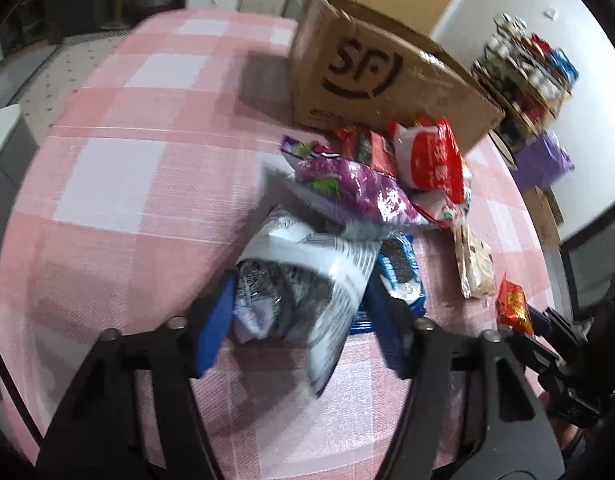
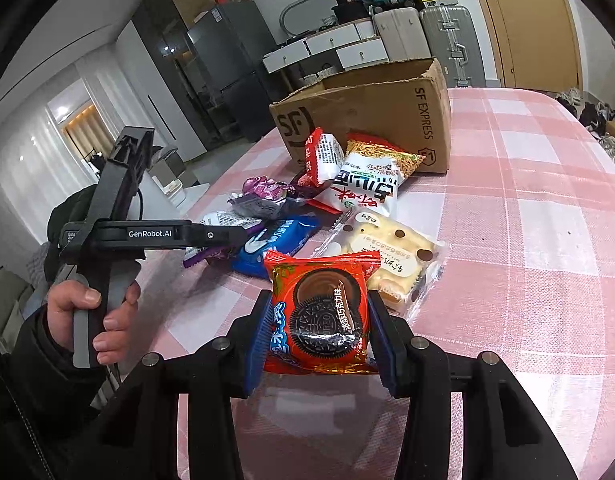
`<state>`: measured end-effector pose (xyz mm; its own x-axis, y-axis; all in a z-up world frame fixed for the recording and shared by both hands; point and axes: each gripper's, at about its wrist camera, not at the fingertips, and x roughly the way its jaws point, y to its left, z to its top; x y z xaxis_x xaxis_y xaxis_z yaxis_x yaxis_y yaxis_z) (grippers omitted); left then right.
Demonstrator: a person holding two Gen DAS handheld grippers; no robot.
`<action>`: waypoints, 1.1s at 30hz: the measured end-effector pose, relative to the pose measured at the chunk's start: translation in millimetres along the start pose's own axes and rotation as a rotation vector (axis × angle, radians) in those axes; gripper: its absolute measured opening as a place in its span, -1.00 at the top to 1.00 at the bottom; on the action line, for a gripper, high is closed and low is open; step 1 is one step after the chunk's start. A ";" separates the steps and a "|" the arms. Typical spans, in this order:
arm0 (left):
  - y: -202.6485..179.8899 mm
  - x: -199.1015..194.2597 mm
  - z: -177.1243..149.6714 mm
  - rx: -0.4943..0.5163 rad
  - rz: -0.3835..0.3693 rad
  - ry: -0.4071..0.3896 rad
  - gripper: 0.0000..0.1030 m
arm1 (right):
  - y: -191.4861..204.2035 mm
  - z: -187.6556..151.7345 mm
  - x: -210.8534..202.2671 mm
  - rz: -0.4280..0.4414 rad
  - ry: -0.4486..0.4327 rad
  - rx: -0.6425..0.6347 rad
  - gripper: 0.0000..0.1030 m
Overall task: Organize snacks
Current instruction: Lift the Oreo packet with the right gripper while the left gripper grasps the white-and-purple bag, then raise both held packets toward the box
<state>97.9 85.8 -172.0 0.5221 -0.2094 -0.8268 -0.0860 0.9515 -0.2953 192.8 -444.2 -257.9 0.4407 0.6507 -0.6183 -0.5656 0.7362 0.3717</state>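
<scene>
Left gripper: clamping the silver-white packet between its jaws, lifting it toward sorting.
Right gripper: jaws pinching the red cookie pack, awaiting boxing.

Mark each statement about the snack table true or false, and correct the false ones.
1. The right tongs grip a red cookie pack. True.
2. The cardboard box is taped shut. False: its top flaps are open.
3. The left tongs hold nothing. False: a silver-white packet sits between the pads.
4. The tablecloth is pink and white check. True.
5. The blue pack lies inside the box. False: it lies on the table.
</scene>
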 end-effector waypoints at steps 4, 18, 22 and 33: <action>-0.2 -14.5 -10.3 -0.002 0.009 -0.033 0.04 | 5.1 1.2 -4.3 -0.007 -0.007 -0.006 0.11; 8.2 -53.3 -34.2 -0.007 -0.018 -0.078 0.08 | 26.2 1.4 -23.3 -0.026 -0.041 -0.042 0.11; 1.5 -64.4 -40.3 0.021 -0.016 -0.093 0.08 | 31.4 1.4 -26.2 -0.030 -0.045 -0.055 0.11; -32.2 -101.3 -36.6 0.118 -0.018 -0.151 0.07 | 32.3 13.0 -48.5 -0.017 -0.095 -0.042 0.11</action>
<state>16.7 68.1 -96.3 0.6452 -0.1990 -0.7377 0.0199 0.9695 -0.2442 162.2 -449.6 -206.8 0.5134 0.6542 -0.5554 -0.5854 0.7402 0.3307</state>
